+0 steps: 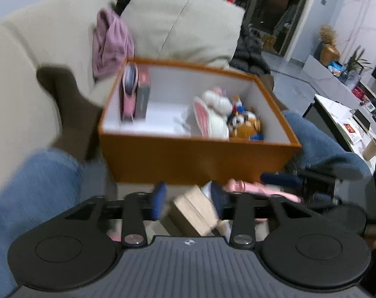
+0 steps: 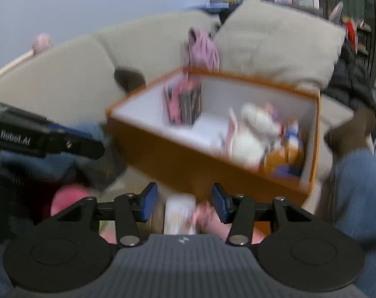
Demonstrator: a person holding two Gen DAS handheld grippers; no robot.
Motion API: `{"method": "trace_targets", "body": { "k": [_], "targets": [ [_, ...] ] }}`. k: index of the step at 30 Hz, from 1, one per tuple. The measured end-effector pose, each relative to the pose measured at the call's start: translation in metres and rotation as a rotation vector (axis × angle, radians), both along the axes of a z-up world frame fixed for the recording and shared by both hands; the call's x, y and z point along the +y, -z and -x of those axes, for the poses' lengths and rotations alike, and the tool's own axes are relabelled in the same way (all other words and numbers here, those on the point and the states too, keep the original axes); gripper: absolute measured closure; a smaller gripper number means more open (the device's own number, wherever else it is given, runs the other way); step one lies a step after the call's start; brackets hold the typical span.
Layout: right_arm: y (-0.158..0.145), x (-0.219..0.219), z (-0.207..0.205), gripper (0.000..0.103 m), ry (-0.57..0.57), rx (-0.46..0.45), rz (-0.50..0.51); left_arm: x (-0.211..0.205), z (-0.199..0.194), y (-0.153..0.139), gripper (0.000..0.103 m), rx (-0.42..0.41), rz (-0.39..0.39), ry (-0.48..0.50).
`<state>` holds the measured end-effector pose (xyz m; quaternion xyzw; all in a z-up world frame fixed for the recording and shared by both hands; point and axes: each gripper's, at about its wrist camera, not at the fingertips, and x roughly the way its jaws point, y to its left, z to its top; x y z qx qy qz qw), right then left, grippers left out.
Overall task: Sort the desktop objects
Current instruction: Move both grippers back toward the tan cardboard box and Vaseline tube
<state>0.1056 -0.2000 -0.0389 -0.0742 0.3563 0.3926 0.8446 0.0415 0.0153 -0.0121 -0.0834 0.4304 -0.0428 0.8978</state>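
Sofa: a beige sofa (image 1: 39, 39) fills the far side of both views, with a pink garment (image 1: 111, 42) draped on it just behind the box.
Box: an orange box (image 1: 193, 159) with a white inside stands open in the middle, between the person's knees in blue jeans (image 1: 34, 181).
Box, left end: a dark boxed item (image 1: 143, 96) stands upright against the left wall with something pink beside it.
Box, right end: a white plush rabbit with pink ears (image 1: 212, 114) and a small orange plush toy (image 1: 247, 124) lie together.
Left gripper (image 1: 189, 198): jaws spread; a tan wooden block (image 1: 194, 211) sits tilted between them, against the right pad and clear of the left one, so it looks released rather than gripped.
Right gripper (image 2: 184, 200): jaws part-way apart; a white printed thing (image 2: 179, 213) and something pink lie between or below them. Blur hides whether the pads press on either, so I cannot tell if it holds anything.
Key relation: the box lies straight ahead and just beyond both pairs of jaws, its long axis running left to right. The left gripper faces the near wall squarely; the right one meets it at an angle.
Likely step: carrying items to the box, judged from the layout.
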Motion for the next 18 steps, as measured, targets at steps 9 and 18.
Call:
{"method": "trace_targets", "body": {
  "k": [9, 18],
  "targets": [
    [0.059, -0.013, 0.005, 0.06, 0.028, 0.165, 0.073, -0.011, -0.02, 0.04, 0.041, 0.134, 0.051, -0.142],
    [0.071, -0.006, -0.003, 0.06, 0.041, 0.185, 0.072, -0.024, -0.037, 0.058, 0.034, 0.176, 0.019, -0.164]
  ]
}}
